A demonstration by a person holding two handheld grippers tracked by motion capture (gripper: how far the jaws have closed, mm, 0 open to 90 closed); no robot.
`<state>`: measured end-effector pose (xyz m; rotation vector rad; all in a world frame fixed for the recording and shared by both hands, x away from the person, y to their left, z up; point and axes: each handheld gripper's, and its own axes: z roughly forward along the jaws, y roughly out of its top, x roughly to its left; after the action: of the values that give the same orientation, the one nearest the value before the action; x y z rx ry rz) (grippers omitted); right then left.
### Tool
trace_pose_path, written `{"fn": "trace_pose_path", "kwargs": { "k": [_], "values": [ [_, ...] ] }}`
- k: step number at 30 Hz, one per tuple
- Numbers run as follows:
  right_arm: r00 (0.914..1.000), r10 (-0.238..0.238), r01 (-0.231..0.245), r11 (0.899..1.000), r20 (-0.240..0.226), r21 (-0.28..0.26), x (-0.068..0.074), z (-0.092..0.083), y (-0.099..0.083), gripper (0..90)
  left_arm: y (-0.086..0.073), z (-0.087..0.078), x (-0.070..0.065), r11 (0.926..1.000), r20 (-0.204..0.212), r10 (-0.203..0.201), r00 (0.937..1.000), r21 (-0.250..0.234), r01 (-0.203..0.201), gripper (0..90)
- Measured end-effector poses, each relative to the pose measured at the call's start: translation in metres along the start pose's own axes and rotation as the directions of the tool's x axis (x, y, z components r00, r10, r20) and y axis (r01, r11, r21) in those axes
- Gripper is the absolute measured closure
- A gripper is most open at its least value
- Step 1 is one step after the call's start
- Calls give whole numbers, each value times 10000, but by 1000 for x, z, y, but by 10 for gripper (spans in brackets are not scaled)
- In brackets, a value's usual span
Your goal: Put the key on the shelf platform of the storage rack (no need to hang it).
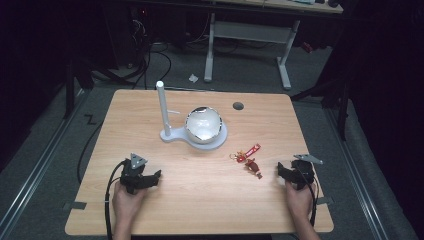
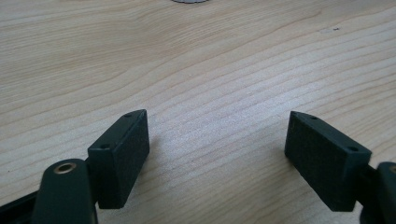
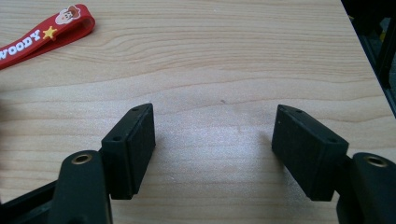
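Red keychain [image 1: 248, 159] lies diagonal, strap toward far right; both hand-held grippers wide, empty

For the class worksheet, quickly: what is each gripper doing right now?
Left gripper: open, holding nothing.
Right gripper: open, holding nothing.

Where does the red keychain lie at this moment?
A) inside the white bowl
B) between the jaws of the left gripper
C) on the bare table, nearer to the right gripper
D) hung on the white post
C: the red keychain lies on the table, close beside the right gripper.
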<state>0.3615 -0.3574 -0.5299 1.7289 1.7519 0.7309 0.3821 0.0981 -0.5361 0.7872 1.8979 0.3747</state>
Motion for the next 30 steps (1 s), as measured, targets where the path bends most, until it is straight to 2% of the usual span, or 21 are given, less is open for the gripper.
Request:
{"fn": "trace_pose_path", "kwargs": {
  "k": [2, 6, 26, 30],
  "values": [
    [10000, -10, 10, 10000, -9, 4, 0, 0, 0, 304, 0, 0, -1, 9999, -70, -138, 9999, 13, 138, 223],
    [10000, 3, -3, 10000, 3, -3, 0, 0, 0, 304, 0, 0, -1, 9999, -93, -170, 9998, 8, 170, 221],
    [10000, -57, 57, 10000, -39, 15, 0, -3, -2, 302, 0, 0, -1, 9998, -102, -183, 9998, 1, 183, 222],
    [10000, -45, 46, 9999, -61, 162, 0, -4, -2, 311, 0, 0, -1, 9998, -103, -187, 9998, 5, 187, 222]
  ]
}}
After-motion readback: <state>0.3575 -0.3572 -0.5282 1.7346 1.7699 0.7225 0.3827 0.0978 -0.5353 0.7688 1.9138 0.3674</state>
